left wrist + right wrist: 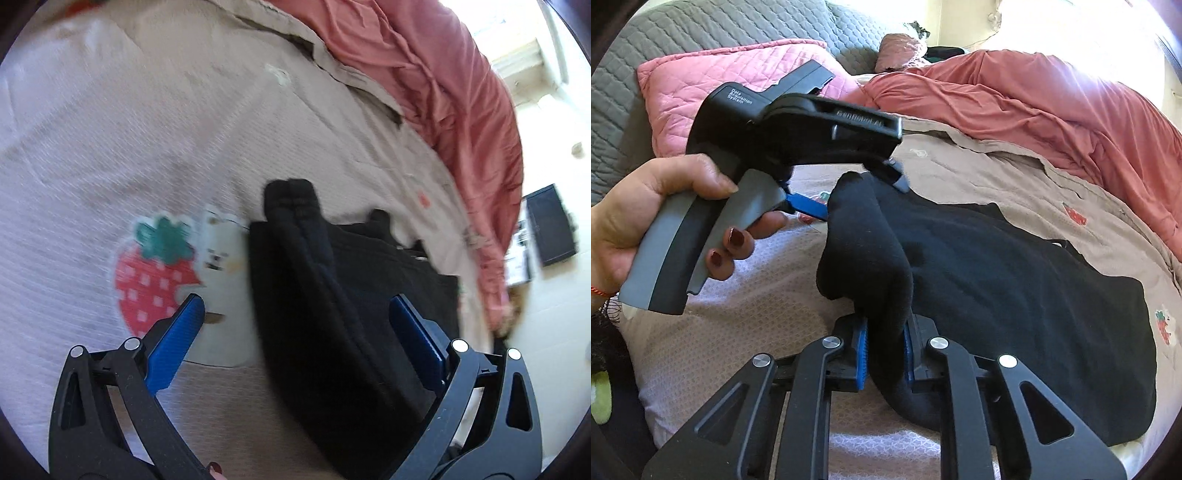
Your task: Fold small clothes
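Note:
A small black garment [1015,280] lies on a pale bedcover, its near edge lifted into a raised fold. My right gripper [885,345] is shut on that fold at its near end. My left gripper [295,310] is open, its blue fingers [184,325] straddling the black garment [332,295] from above. In the right wrist view the left gripper [862,197] is at the fold's far end with its jaws apart around the cloth.
The bedcover [110,147] has a strawberry print [155,273]. A salmon-pink blanket [1052,99] lies bunched along the far side. A pink quilted pillow [701,85] and a grey quilted headboard [665,37] are at the far left.

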Tool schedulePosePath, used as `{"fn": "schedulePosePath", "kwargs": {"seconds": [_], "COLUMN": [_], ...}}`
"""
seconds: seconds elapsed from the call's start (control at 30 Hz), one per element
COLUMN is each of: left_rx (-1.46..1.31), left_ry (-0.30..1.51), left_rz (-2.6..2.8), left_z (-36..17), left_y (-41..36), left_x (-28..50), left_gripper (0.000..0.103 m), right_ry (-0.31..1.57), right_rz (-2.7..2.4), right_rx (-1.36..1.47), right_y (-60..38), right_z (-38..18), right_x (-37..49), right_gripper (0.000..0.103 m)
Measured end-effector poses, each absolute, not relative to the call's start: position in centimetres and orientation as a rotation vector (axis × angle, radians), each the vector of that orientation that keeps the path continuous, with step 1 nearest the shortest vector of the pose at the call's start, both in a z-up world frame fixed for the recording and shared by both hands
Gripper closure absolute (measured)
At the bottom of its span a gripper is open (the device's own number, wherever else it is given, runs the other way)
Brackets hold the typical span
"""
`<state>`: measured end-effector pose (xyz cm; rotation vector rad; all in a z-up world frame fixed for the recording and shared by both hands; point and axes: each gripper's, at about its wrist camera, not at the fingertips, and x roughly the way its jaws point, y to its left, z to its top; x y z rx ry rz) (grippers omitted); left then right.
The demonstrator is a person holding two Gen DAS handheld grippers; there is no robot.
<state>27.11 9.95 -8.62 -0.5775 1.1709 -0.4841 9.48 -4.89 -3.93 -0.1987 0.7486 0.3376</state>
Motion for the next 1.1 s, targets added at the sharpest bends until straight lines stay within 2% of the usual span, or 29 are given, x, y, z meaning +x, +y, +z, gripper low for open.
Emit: {"fn": "schedulePosePath", "kwargs": {"seconds": [0.13,0.37,0.4,0.47,0.53,0.6,0.67,1.1], "left_rx": [-0.679,-0.607,-0.597,-0.578,-0.548,-0.556,-0.551,-0.558], "left_ry": [1.184,1.204,1.208,1.218,1.207,1.196,1.173,1.059], "left_rz": [-0.562,-0.544,-0.550,-0.553,-0.545,-0.546,-0.548,-0.555], "left_z": [-9.1,-9.4,-9.3,-9.4,-9.2,-8.9,-8.2,-3.8], "left_y": [9.4,7.6,7.1,6.6,6.1,6.0,6.1,2.9], "left_x": [27.1,27.0,27.0,27.0,26.8,26.6,26.4,23.1], "left_gripper": [0.010,0.012,0.026,0.046,0.054,0.067,0.074,0.081], "right_ry": [0.751,0.741,0.741,0.739,0.735,0.730,0.724,0.646], "right_rz": [0.341,0.347,0.347,0.349,0.352,0.353,0.353,0.316], "right_rx": [-0.201,-0.196,-0.191,-0.184,-0.184,-0.182,-0.177,-0.068], "right_y": [-4.7,-4.8,-4.8,-4.9,-4.9,-5.0,-5.3,-9.7], "right_z": [-4.1,-4.0,-3.9,-3.8,-3.7,-3.6,-3.5,-0.9], "right_x": [9.3,9.3,9.3,9.3,9.2,9.1,9.1,6.9], "right_gripper": [0.090,0.090,0.090,0.090,0.090,0.090,0.090,0.091]}}
